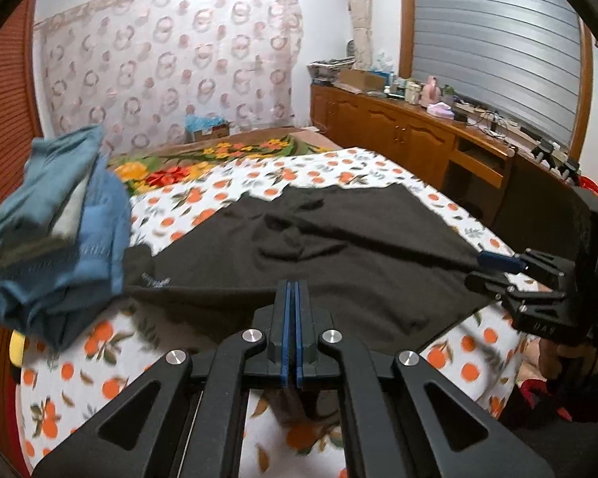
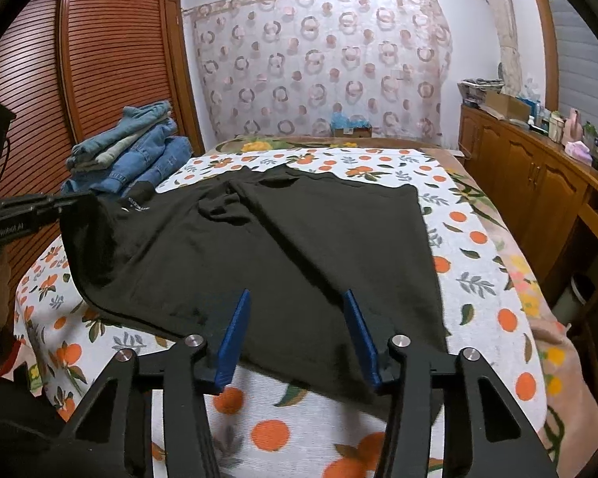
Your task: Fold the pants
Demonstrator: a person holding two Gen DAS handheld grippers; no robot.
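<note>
Left wrist view: your left gripper [image 1: 292, 306] has its jaws pressed together over the near edge of the bed [image 2: 494, 310]; whether cloth is pinched, you cannot tell.
Right gripper [image 2: 295, 334]: jaws apart, no pad pressing on cloth.
Pants [image 2: 259, 247]: black, spread across the bed's middle, one corner raised at the left edge.
Risk: lift now and the unheld side likely drags, skewing your fold.
Denim pile [image 2: 131, 151]: close to the far left corner; a wide swing could topple it.

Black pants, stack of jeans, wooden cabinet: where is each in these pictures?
Black pants [image 2: 283, 239]: right wrist view, middle of the fabric.
Stack of jeans [image 2: 139, 147]: right wrist view, denim side.
Wooden cabinet [image 1: 394, 127]: left wrist view, door front.
</note>
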